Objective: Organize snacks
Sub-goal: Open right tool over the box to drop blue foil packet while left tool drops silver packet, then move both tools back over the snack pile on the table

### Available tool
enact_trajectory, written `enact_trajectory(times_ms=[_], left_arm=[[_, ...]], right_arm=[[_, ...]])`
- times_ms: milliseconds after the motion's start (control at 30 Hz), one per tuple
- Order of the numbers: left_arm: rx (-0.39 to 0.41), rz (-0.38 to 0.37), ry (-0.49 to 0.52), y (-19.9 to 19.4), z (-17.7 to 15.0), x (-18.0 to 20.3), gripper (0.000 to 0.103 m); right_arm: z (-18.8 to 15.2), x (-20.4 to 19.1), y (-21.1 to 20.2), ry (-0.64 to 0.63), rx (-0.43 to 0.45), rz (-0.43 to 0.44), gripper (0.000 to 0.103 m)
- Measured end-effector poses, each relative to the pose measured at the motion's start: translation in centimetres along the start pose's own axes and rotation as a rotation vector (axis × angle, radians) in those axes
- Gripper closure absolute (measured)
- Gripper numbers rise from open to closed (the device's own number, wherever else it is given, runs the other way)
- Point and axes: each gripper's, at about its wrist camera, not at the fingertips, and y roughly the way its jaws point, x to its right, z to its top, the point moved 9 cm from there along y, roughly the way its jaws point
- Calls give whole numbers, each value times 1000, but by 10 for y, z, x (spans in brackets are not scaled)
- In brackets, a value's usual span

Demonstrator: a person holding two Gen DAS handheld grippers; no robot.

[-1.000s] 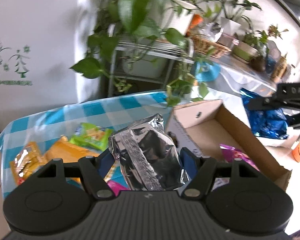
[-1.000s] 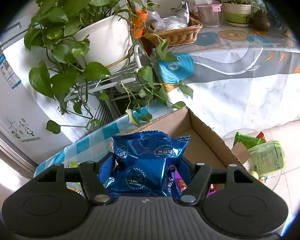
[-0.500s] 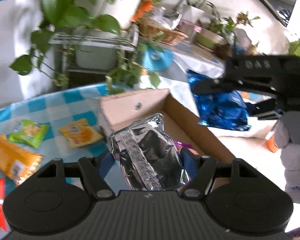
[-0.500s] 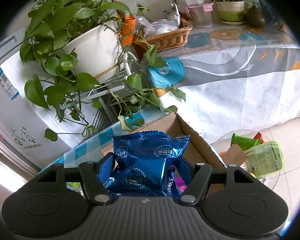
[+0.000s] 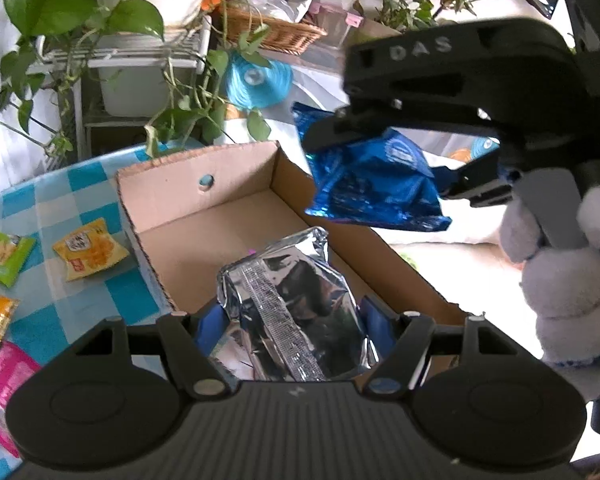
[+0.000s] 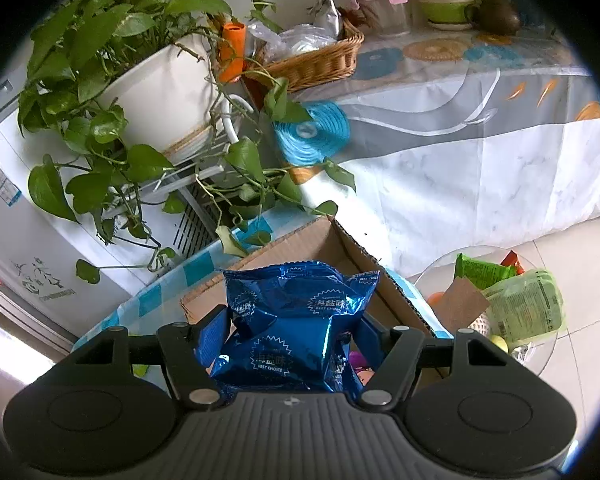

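Left wrist view: my left gripper is pinching a silver foil packet between its blue pads, holding it over the near end of the open cardboard box. My right gripper is hanging above the box's right wall, gripping a blue snack bag. Right wrist view: the blue snack bag is sitting clamped between both fingers, with the box below. Yellow packet and green packet are lying on the checked tablecloth, left of the box.
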Motion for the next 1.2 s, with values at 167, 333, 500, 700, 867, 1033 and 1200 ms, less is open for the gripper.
enact_trajectory(times_ms=[167, 333, 500, 700, 867, 1033, 1200], left_arm=[[-14, -14, -16, 5, -2, 4, 26], [18, 11, 4, -6, 5, 1, 17], [24, 44, 11, -15, 9, -8, 16], [23, 81, 11, -28, 6, -22, 16], [12, 109, 9, -35, 3, -40, 16], [3, 159, 13, -50, 1, -65, 15], [-6, 197, 7, -62, 0, -91, 15]], right_arm=[[0, 2, 5, 10, -14, -2, 30], [-1, 1, 5, 19, -16, 4, 20], [1, -2, 4, 24, -3, 13, 17], [4, -11, 1, -32, 33, -23, 8], [4, -20, 3, -55, 52, -30, 5], [3, -39, 5, -98, 73, -11, 1], [-6, -67, 16, -201, 60, -17, 0]])
